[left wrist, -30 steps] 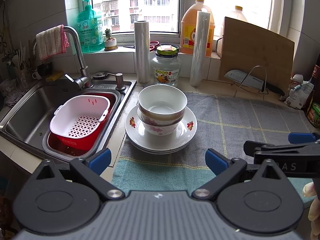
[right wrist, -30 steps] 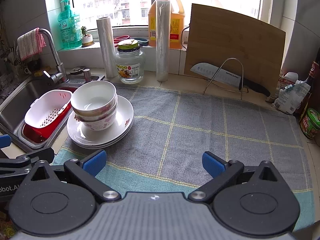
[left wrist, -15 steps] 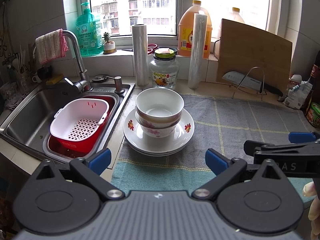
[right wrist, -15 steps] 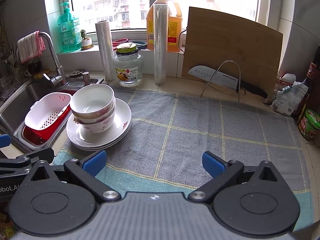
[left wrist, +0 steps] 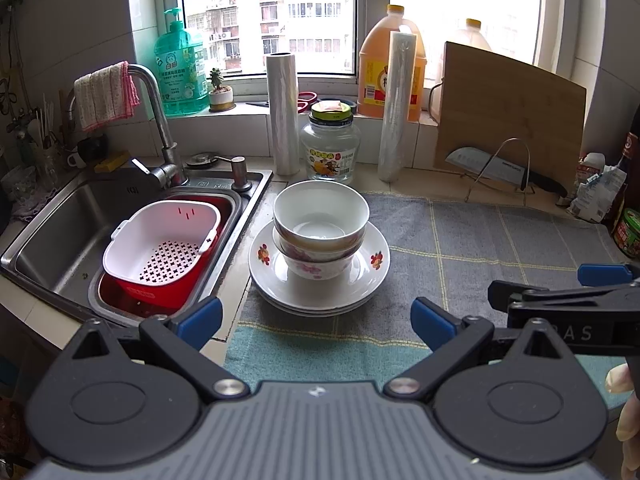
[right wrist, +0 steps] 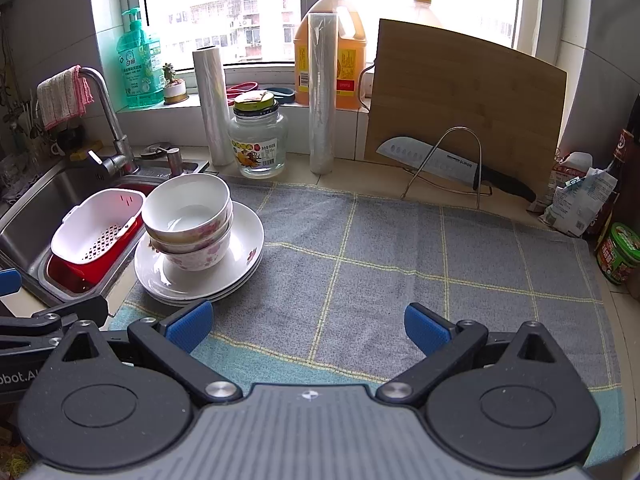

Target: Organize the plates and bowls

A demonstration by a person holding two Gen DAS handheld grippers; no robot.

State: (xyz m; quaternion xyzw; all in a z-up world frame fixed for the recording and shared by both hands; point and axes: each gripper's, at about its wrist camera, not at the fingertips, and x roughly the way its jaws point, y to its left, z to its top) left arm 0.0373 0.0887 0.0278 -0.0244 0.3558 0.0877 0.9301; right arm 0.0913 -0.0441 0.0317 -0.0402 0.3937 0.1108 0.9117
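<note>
A stack of white bowls (left wrist: 321,224) with pink flower patterns sits on a stack of white plates (left wrist: 320,284) at the left edge of the grey checked towel (left wrist: 480,248). The bowls (right wrist: 188,216) and plates (right wrist: 236,264) also show at the left in the right wrist view. My left gripper (left wrist: 316,320) is open and empty, held back just short of the plates. My right gripper (right wrist: 306,326) is open and empty over the towel (right wrist: 400,264), to the right of the stack.
A sink (left wrist: 60,232) at the left holds a white colander (left wrist: 160,244) in a red basin. A glass jar (left wrist: 330,148), two film rolls, oil jugs, a cutting board (left wrist: 508,112) and a knife on a wire rack (right wrist: 448,164) line the back. Packets and jars stand at the right.
Both grippers have drawn back and risen slightly, so the stack looks a little farther away. Nothing on the counter has moved.
</note>
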